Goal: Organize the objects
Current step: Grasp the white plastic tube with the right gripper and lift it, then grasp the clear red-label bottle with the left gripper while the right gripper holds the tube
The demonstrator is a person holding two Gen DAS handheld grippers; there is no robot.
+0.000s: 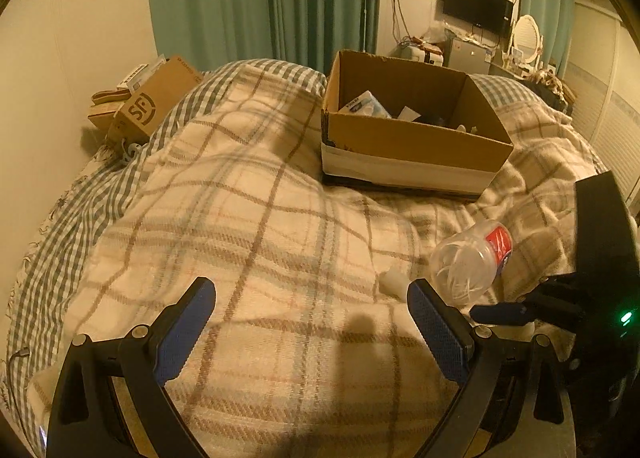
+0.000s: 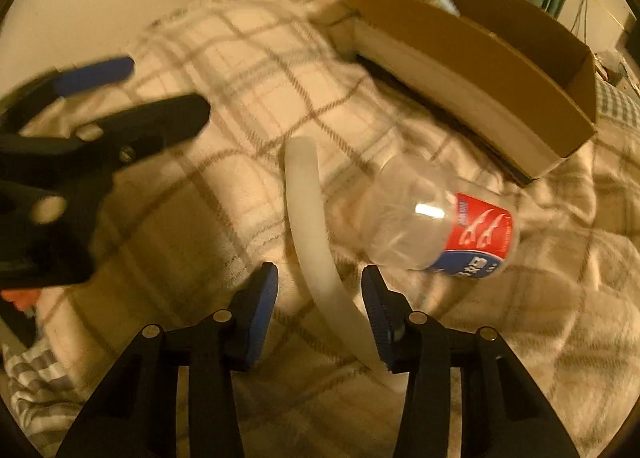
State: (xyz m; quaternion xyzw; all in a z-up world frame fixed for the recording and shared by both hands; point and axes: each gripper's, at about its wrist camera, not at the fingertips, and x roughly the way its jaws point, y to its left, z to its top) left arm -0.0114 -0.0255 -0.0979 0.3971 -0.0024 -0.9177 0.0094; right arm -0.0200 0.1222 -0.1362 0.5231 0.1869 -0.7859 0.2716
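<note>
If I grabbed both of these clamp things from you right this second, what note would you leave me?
Left gripper: open, empty, over bare blanket.
Right gripper: jaws partly open, astride the white curved strip, pads not yet pressing it.
Clear plastic bottle lies on its side just right of the strip.
Cardboard box sits further back on the bed, with a few items already inside.
Left to do: grip the strip, box it, then the bottle.

A clear plastic bottle (image 2: pixel 432 226) with a red-and-blue label lies on its side on the plaid blanket (image 2: pixel 248 70); a white curved tube (image 2: pixel 308 226) lies just beside it. The open cardboard box (image 1: pixel 404 138), well apart, holds small items.
</note>
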